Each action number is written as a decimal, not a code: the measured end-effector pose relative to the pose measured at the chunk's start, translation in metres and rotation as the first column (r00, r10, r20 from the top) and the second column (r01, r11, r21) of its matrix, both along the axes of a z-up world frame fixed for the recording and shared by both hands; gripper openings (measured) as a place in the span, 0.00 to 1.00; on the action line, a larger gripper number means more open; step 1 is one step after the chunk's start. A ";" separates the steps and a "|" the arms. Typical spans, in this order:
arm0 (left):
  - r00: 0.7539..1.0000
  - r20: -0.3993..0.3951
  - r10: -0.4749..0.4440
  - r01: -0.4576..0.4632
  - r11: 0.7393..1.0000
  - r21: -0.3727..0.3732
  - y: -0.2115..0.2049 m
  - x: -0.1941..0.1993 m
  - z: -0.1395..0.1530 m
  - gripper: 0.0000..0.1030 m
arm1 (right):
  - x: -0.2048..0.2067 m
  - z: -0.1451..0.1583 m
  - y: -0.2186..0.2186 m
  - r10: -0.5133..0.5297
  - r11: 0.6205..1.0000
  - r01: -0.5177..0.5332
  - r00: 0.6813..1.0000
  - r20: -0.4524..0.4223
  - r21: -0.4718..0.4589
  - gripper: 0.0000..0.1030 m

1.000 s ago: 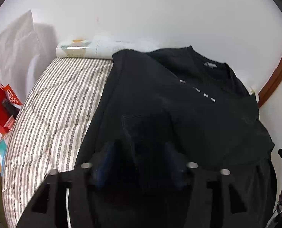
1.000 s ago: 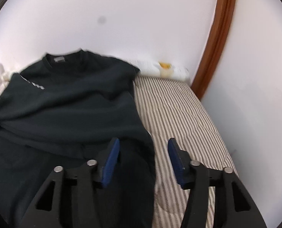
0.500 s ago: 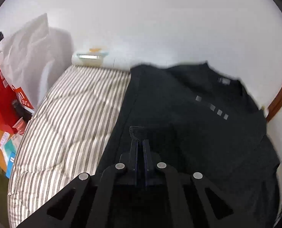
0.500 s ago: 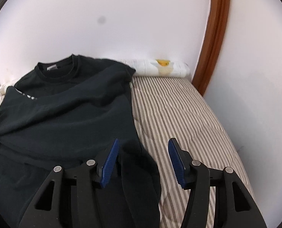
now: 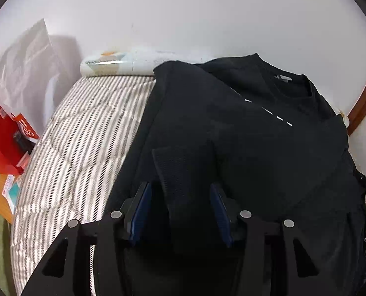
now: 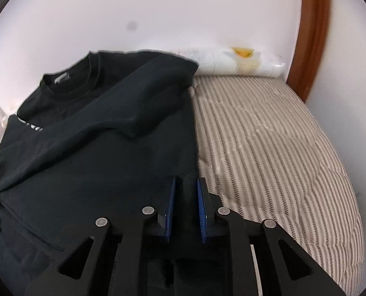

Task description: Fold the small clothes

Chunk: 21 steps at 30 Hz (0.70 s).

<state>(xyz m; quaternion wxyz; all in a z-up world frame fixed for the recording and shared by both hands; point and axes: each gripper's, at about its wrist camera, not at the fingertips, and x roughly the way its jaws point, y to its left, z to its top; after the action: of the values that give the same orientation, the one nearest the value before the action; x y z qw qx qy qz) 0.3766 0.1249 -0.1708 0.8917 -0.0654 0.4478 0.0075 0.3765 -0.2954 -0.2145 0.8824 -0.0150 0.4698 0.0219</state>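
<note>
A black sweatshirt [image 5: 244, 135] lies face up on the bed, collar toward the wall, with both sleeves folded over its chest. My left gripper [image 5: 180, 187] hovers over the left sleeve's ribbed cuff [image 5: 180, 162]. Its jaws are opening, and the cuff lies between the blue pads without being pressed. In the right wrist view the sweatshirt [image 6: 96, 148] fills the left half, with the right sleeve [image 6: 133, 103] folded across it. My right gripper [image 6: 186, 181] sits at the garment's right side edge. Its jaws are closing, with black fabric filling the narrow gap between the pads.
A striped quilt [image 5: 79, 135] [image 6: 269, 148] covers the bed. A rolled white pillow [image 5: 113, 63] [image 6: 232, 61] lies against the wall. Red bags [image 5: 0, 133] and a white plastic bag [image 5: 27, 64] stand at the left. A wooden frame [image 6: 311, 37] rises at the right.
The left gripper pinched shut at the cuff, then spread its jaws again. The right gripper dropped toward the sweatshirt's side edge and brought its jaws together on the fabric.
</note>
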 end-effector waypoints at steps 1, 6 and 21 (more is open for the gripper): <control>1.000 0.000 -0.003 0.003 1.000 -0.002 0.000 -0.002 0.000 0.45 | -0.004 0.002 0.000 -0.001 1.000 0.001 1.000 0.004 -0.006 0.08; 1.000 -0.005 -0.029 0.028 1.000 -0.014 0.003 -0.009 0.004 0.45 | -0.010 0.021 0.005 -0.001 0.997 0.000 1.000 -0.007 -0.073 0.09; 0.996 0.023 -0.087 0.086 0.996 0.024 0.001 -0.016 0.008 0.51 | 0.142 0.009 0.066 -0.025 0.998 0.026 1.000 0.009 -0.056 0.42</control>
<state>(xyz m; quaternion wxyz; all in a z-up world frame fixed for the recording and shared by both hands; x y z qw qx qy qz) 0.3602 0.1263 -0.1630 0.8972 -0.0357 0.4394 -0.0268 0.5182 -0.2297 -0.2056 0.8838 -0.0337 0.4667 -0.0025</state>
